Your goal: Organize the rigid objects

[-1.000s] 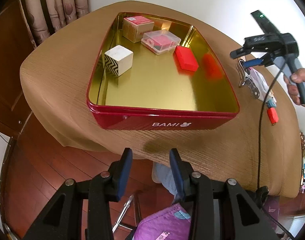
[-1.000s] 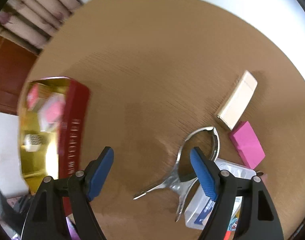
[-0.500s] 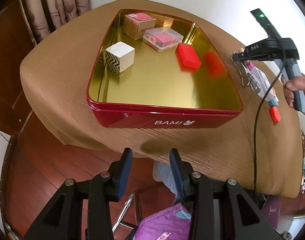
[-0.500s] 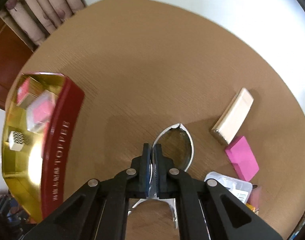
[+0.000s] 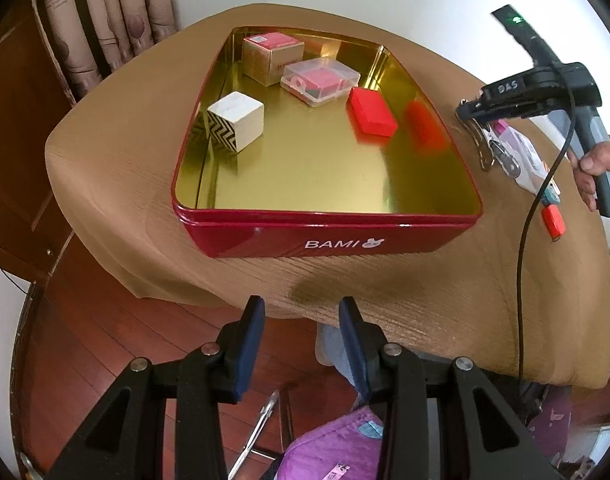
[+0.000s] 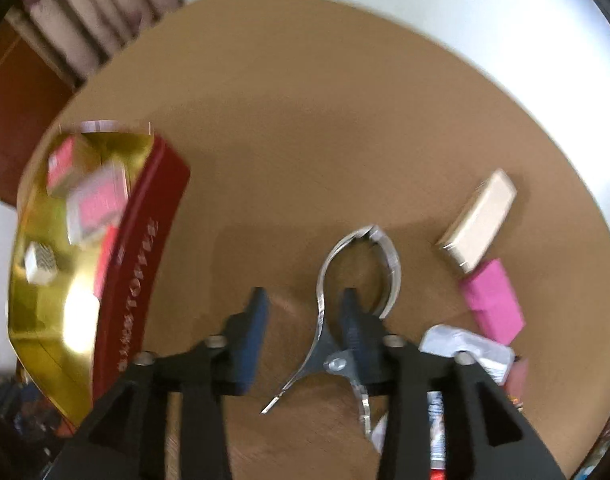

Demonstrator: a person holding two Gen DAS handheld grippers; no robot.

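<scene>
Tongs [image 6: 355, 280], the shiny metal ones, lie flat on the brown table [image 6: 305, 120] just right of the red tin [image 5: 329, 236], next to a beige box [image 6: 479, 222] and a pink block [image 6: 493, 300]. Half a second ago the right gripper [image 6: 303, 312] was pinched tight on one arm of them; now its jaws have just been opening and that arm sits loose between the pads, not squeezed. Left gripper [image 5: 301, 338] hasn't budged, hanging off the table's near edge, part-open with nothing in it. Tin holds the same white cube [image 5: 235, 120], red block [image 5: 371, 116] and clear case [image 5: 319, 80] as before.
</scene>
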